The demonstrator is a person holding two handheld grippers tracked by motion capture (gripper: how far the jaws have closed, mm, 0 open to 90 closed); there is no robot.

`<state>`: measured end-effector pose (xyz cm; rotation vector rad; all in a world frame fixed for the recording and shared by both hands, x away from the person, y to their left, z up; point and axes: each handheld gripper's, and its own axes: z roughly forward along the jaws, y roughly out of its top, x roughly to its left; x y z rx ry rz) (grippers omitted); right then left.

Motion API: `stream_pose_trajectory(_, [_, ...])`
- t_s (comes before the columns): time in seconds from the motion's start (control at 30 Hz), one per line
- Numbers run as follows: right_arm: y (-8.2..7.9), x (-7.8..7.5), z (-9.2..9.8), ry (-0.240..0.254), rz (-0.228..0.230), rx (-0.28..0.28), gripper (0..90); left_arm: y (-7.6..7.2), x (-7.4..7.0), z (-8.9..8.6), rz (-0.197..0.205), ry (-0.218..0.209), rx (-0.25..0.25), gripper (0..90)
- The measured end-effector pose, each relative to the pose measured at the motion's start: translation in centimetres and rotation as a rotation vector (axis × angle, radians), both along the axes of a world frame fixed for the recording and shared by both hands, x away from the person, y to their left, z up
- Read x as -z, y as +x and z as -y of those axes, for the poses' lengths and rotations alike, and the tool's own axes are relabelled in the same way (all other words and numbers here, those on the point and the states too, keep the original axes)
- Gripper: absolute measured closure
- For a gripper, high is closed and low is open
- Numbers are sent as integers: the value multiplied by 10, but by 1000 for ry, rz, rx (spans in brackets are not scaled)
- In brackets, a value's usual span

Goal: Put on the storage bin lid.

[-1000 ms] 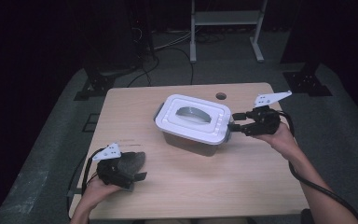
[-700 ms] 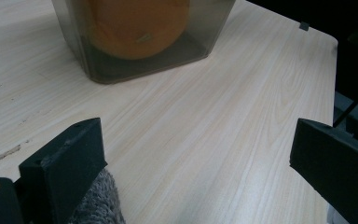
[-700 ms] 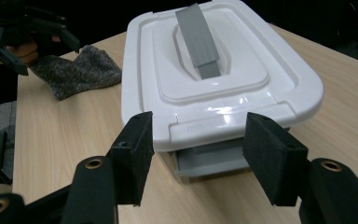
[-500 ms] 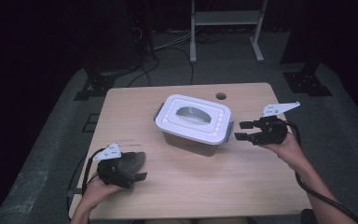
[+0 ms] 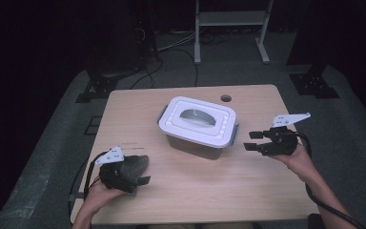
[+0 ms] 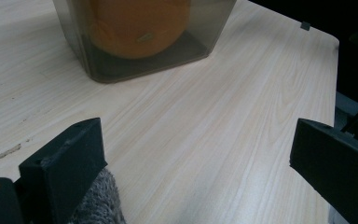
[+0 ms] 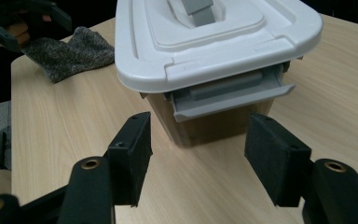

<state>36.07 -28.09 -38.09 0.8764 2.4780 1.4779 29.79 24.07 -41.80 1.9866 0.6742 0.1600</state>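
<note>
A clear-walled box with a white lid (image 5: 198, 119) and a grey handle stands mid-table. An orange (image 6: 140, 23) shows through the box wall (image 6: 144, 60). My right gripper (image 5: 251, 141) hovers open just right of the box, its jaws facing the grey side latch (image 7: 233, 95) below the lid (image 7: 214, 37) without touching it; nothing lies between the jaws of the right gripper (image 7: 198, 154). My left gripper (image 5: 140, 172) rests open at the table's front left, beside a grey woolly cloth (image 5: 136, 164). That cloth (image 6: 98, 200) lies against the left jaw of the left gripper (image 6: 196, 158).
A round cable hole (image 5: 226, 98) sits in the tabletop (image 5: 267, 191) behind the box. Past the far edge stand a metal rack (image 5: 228, 28) and cables on the floor. The cloth (image 7: 70, 51) and the left gripper (image 7: 18, 18) lie beyond the box in the right gripper view.
My right gripper has drawn back from the box's right latch, moving right and toward the front of the table. The left gripper and the cloth have stayed put.
</note>
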Motion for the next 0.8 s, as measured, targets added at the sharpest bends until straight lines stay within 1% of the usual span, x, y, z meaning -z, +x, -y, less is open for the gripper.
stream_pose_trajectory(0.43, [-10,14,10,12,-15,24,392,0,0,1,5,5,3,25])
stream_pose_trajectory(0.67, [-17,26,15,14,-34,34,388,0,0,2,1,6,2,25])
stream_pose_trajectory(0.8, [-18,34,17,13,-52,38,387,0,0,3,1,7,4,25])
